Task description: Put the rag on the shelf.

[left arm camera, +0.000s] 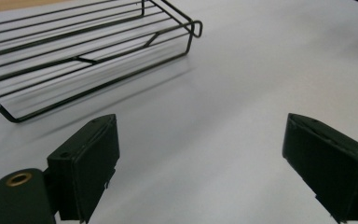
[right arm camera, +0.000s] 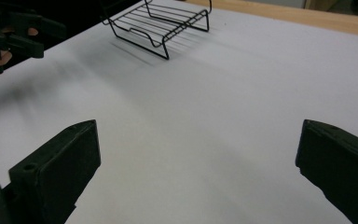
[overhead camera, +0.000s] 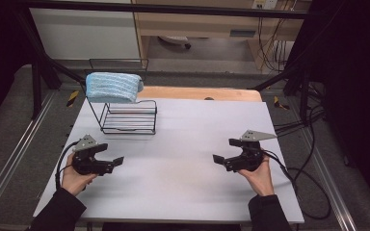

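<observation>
- High view: the wire rack (overhead camera: 129, 117) is standing near the far left corner of the white table (overhead camera: 183, 144), its upright back frame at its left end and its open shelf of thin bars facing up.
- A folded blue cloth (overhead camera: 113, 87) is hanging over the top of that back frame, above the far left corner.
- Left gripper (overhead camera: 112, 162) is sitting near the left edge of the table, well in front of the rack and apart from it; a hand (overhead camera: 74, 179) is gripping it from below, and its jaws are pointing toward the middle of the table.
- Left gripper view: the two black jaws are standing spread wide with bare table between them, and the rack (left arm camera: 88, 53) is lying ahead and to the left of them.
- Right gripper (overhead camera: 221, 159) is sitting near the right edge, well apart from the rack, carried by the other hand (overhead camera: 259, 178) and facing the left gripper across the table.
- Right gripper view: its jaws are likewise standing wide apart with nothing between them; the rack (right arm camera: 161, 23) is showing far ahead.
- A wooden board (overhead camera: 200, 93) is lying along the far edge behind the table.
</observation>
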Demonstrator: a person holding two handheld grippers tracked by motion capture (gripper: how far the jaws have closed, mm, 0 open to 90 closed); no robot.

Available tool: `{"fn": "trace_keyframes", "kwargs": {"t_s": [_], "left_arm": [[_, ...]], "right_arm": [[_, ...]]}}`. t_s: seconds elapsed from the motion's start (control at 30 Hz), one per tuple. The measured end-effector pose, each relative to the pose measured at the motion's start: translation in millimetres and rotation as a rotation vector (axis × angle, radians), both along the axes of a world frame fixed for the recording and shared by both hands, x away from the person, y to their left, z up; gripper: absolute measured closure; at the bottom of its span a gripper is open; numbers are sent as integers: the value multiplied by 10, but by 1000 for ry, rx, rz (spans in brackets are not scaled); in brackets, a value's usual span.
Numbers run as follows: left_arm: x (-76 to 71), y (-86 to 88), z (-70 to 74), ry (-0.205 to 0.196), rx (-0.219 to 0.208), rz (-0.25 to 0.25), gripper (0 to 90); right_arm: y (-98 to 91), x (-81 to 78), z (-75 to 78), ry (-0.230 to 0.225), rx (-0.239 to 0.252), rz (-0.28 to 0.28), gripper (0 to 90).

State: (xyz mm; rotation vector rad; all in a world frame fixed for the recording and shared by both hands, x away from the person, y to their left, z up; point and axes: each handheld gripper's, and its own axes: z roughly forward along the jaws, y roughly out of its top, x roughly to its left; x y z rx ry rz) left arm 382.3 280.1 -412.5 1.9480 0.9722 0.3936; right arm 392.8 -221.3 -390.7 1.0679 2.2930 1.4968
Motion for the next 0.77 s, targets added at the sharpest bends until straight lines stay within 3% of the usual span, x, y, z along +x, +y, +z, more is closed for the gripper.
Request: {"fn": "trace_keyframes", "kwargs": {"t_s": [0.47, 0.67, 0.77], "left_arm": [[-84, 12, -228, 12, 17, -25, 107], [-108, 15, -280, 16, 20, -37, 110], [-106, 17, -291, 19, 25, -38, 110]], "right_arm": [[-400, -192, -484, 59, -13, -23, 6], [-459, -238, -568, 65, -37, -23, 6], [-482, -262, -569, 69, -25, -31, 6]]}}
